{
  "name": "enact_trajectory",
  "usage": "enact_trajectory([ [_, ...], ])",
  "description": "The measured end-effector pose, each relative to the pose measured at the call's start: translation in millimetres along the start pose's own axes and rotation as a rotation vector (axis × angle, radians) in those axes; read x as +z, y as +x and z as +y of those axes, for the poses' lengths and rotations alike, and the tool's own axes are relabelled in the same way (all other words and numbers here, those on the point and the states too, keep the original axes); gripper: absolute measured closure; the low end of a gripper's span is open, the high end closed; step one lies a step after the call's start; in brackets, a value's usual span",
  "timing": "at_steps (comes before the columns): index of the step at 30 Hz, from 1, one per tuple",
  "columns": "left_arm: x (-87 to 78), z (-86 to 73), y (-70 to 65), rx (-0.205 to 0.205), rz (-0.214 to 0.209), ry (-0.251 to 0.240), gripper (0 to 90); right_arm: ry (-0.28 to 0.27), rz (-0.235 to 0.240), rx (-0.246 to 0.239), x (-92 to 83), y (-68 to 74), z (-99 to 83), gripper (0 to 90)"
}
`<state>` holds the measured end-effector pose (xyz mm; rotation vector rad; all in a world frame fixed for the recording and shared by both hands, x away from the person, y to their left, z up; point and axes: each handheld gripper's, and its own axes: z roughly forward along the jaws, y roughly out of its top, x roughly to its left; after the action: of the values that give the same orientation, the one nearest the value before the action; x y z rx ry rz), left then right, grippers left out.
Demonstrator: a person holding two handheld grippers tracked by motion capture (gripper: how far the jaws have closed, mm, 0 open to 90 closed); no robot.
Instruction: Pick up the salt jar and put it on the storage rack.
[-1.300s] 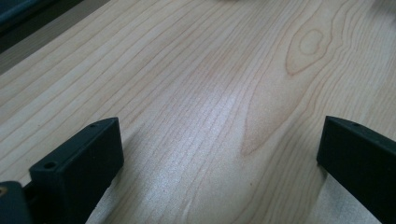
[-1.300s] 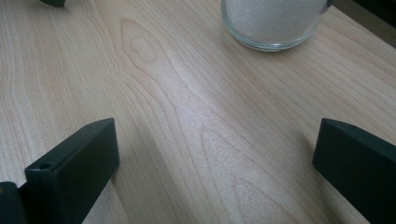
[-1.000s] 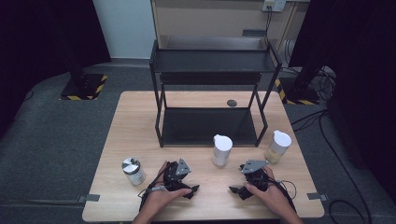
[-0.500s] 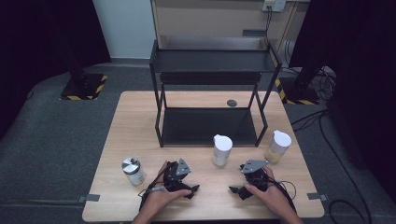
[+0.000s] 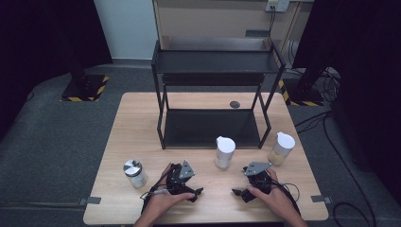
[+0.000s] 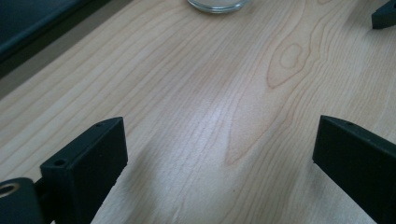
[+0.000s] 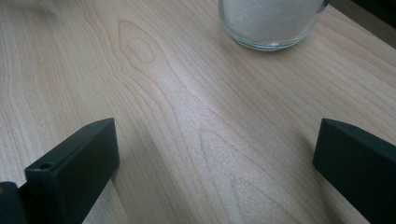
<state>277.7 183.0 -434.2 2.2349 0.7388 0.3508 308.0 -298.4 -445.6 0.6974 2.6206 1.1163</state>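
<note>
Nothing on the table has shifted over the last second, though the left tongs (image 5: 197, 193), spread wide with nothing between them, have just been closing a little: the work looks barely begun. The white jar (image 5: 224, 151) stands just beyond, between them and the equally spread, empty right tongs (image 5: 238, 194).

I see a clear glass jar (image 5: 224, 152) w/ white lid & white contents, upright, mid worktop just in front of the black rack's lower shelf. Its base shows at top of my right gripper view (image 7: 273, 23) & left gripper view (image 6: 217, 4). Nothing touching it.
</note>
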Motion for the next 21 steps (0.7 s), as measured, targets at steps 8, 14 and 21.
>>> enact_trajectory([
  [8,-8.7,1.9,0.2,-0.006,0.013,0.009,2.0,0.0,0.0,0.0,0.0,0.1,0.0,0.8],
  [14,-16.6,4.6,-4.5,-0.006,0.021,-0.005,1.7,0.0,-0.004,0.002,-0.2,0.9,-0.2,0.9],
  [21,-32.4,9.6,-8.1,-0.004,0.032,-0.03,1.8,0.0,-0.004,0.003,-0.2,1.0,-0.2,0.9],
])
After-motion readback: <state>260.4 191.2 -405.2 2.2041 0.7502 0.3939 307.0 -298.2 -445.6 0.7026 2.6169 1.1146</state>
